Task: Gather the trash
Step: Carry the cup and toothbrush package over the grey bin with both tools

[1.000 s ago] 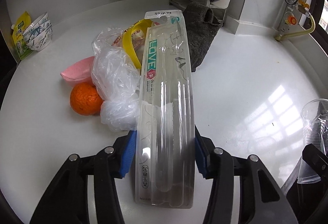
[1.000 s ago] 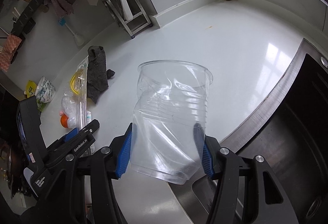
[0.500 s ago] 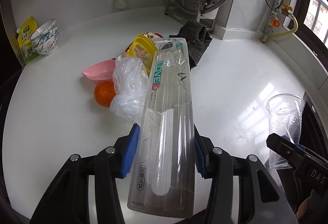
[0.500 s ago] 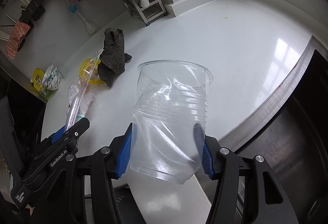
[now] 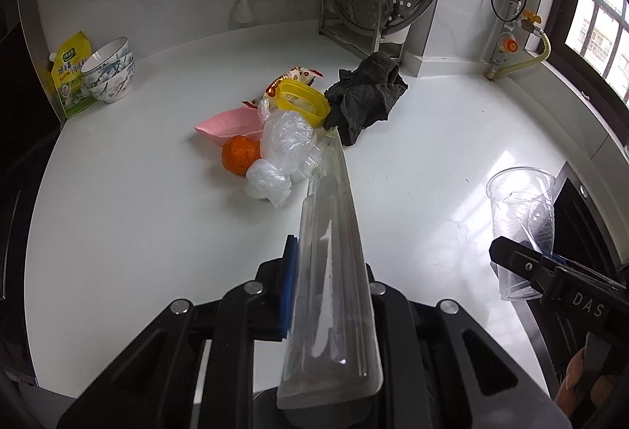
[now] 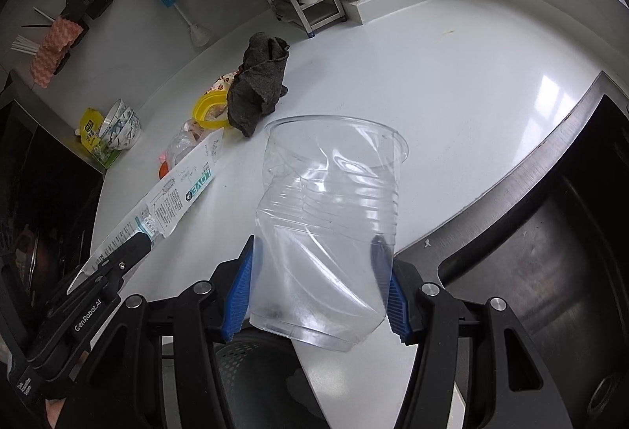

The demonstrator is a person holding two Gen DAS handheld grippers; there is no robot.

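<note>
My left gripper (image 5: 330,295) is shut on a long clear plastic blister package (image 5: 334,272), now turned edge-on; it also shows in the right wrist view (image 6: 173,197), held above the white counter. My right gripper (image 6: 318,283) is shut on a crumpled clear plastic cup (image 6: 330,224), which also shows in the left wrist view (image 5: 519,228) near the counter's front edge. A trash pile lies mid-counter: crumpled clear plastic bags (image 5: 283,154), a snack wrapper (image 5: 291,79) and a yellow plastic ring (image 5: 302,103).
An orange (image 5: 240,154), a pink dish (image 5: 230,124) and a dark grey rag (image 5: 365,99) lie by the pile. Bowls (image 5: 110,75) and a green pouch (image 5: 68,75) stand far left. A steel rack (image 5: 377,4) stands behind. A grey perforated bin (image 6: 251,374) sits below the counter edge, a dark sink (image 6: 550,252) to the right.
Both grippers have pulled back and up from the counter. The left gripper has rolled, turning the blister package from flat-on to edge-on. The cup stays gripped.
</note>
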